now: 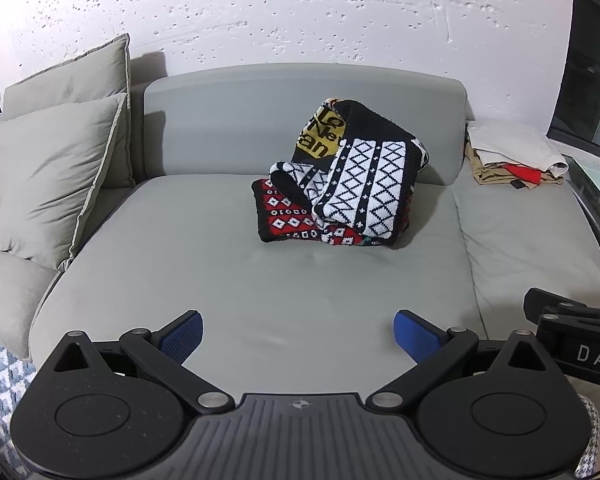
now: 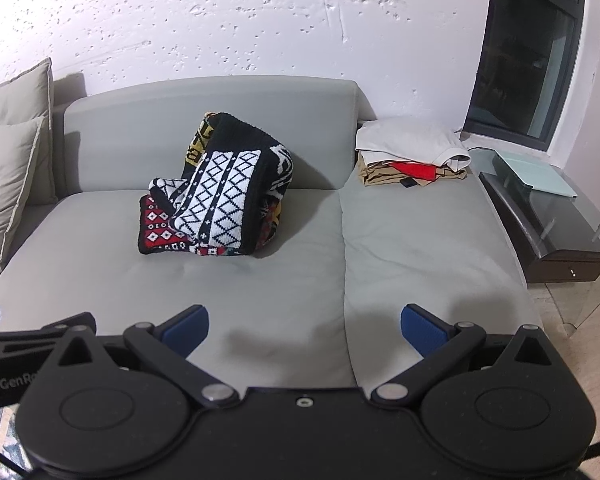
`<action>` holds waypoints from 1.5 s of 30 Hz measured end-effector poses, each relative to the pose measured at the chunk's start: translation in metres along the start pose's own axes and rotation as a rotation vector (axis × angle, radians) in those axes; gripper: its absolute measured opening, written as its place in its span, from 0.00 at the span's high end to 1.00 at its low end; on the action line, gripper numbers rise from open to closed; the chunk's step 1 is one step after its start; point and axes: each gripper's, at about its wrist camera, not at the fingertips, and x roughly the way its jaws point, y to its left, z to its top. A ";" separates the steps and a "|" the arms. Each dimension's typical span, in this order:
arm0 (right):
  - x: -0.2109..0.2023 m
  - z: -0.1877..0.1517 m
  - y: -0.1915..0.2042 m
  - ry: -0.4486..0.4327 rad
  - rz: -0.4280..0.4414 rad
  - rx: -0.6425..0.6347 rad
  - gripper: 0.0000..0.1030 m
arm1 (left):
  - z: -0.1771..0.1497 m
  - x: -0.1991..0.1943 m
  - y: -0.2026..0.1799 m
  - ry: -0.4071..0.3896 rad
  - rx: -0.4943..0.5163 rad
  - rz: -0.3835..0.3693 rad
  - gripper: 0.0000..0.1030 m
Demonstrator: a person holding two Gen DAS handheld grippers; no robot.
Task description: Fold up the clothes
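Jaws on both your grippers stand wide apart with nothing between them: the left gripper (image 1: 298,334) and the right gripper (image 2: 304,330) hover over bare grey sofa seat (image 1: 220,280), well short of the work. Your target, the patterned knit sweater (image 1: 348,184), lies bunched in a heap at the back of the seat, propped against the backrest (image 1: 220,120). Because it is crumpled in several layers, you could pinch two thicknesses at once, or catch only a loose fold, and the heap would drag or roll instead of spreading flat. Pull it too far right and you may disturb the stack of folded clothes (image 2: 412,156) beside the glass side table (image 2: 560,216). Readable writing is scant: "DAS" on the right gripper's body in your left view, "GenRo" cut off in the right view, and partial black letters on the sweater's yellow patch (image 1: 320,136), too folded to read whole.
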 end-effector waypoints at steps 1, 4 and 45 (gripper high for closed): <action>0.000 0.000 0.000 0.000 -0.001 -0.001 0.00 | 0.000 0.000 -0.001 0.000 0.000 0.001 0.02; 0.001 -0.001 0.000 0.000 -0.003 -0.002 0.00 | 0.000 0.000 -0.002 0.001 0.001 0.003 0.02; 0.000 0.001 -0.002 0.018 -0.009 0.001 0.00 | -0.002 -0.002 -0.006 0.006 0.005 0.012 0.02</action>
